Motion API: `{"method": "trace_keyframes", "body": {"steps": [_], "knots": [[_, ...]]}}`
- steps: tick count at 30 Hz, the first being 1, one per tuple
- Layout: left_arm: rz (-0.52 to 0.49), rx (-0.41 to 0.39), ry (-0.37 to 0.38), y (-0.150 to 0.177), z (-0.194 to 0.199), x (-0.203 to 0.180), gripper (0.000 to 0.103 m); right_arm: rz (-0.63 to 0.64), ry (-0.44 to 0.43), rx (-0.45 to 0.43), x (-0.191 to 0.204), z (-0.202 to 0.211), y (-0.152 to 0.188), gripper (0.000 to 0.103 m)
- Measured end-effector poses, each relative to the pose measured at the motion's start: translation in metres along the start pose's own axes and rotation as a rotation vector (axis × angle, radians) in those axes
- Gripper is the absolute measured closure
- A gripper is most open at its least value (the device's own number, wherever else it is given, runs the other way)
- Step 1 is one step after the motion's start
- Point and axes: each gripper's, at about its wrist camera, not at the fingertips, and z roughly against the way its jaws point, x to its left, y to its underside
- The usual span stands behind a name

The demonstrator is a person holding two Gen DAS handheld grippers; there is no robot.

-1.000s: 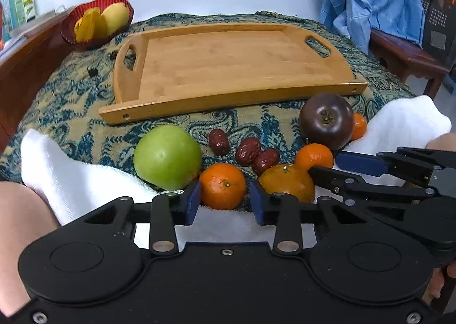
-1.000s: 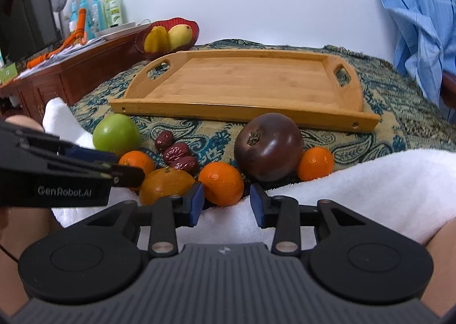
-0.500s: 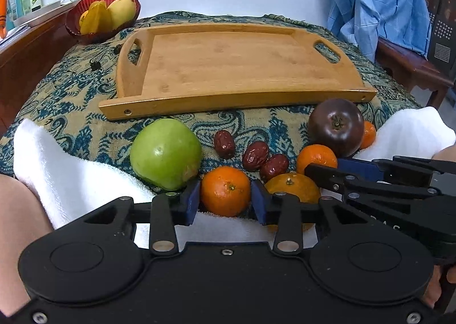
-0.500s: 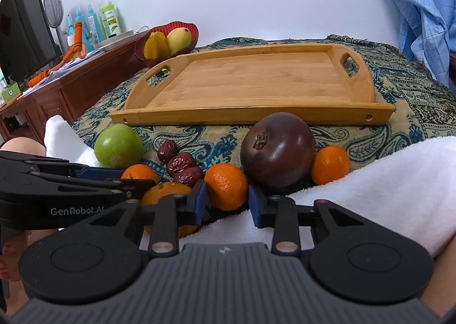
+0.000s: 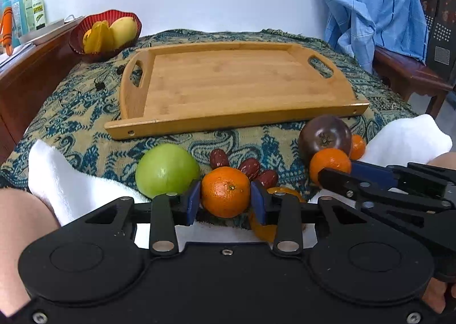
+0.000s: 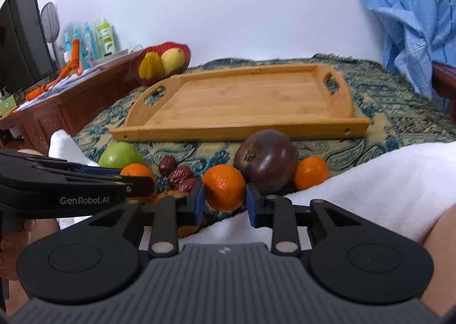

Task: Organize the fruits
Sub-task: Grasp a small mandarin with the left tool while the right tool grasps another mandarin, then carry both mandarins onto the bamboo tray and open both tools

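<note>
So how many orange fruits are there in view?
4: near orange inside the left hand-held gripper, second orange inside the right hand-held gripper, darker orange half hidden behind the left one, small orange beside the dark fruit. Others may be hidden.

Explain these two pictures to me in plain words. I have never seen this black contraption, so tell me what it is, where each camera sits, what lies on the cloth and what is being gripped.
No robot here: a person holds a hand-held clamp in each hand, and each clamp carries a wide-angle camera looking out along its jaws. One picture comes from the left gripper, the other from the right gripper; each also shows the other clamp from the side.

On the patterned cloth lie a bamboo tray with nothing in it, a green apple, red dates, a dark purple fruit and several oranges. A red bowl of yellow fruit stands behind.

Each pair of jaws sits around one orange: the left orange and the right orange. The blue pads look pressed against the peel.
</note>
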Motion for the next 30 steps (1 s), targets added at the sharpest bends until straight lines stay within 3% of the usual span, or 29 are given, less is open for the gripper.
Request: {"method": "trace_keyframes", "body": {"steps": [14,30], "knots": [[0.041,-0.047,0.015,-0.034,0.001,0.012,0.067,-0.063,0.035,-0.096,-0.030,0.007,-0.029,0.069],[0.113,-0.063,0.021,-0.111,-0.044,0.031,0.067,-0.029,0.048,-0.145,-0.068,-0.053,-0.092,0.069]]}}
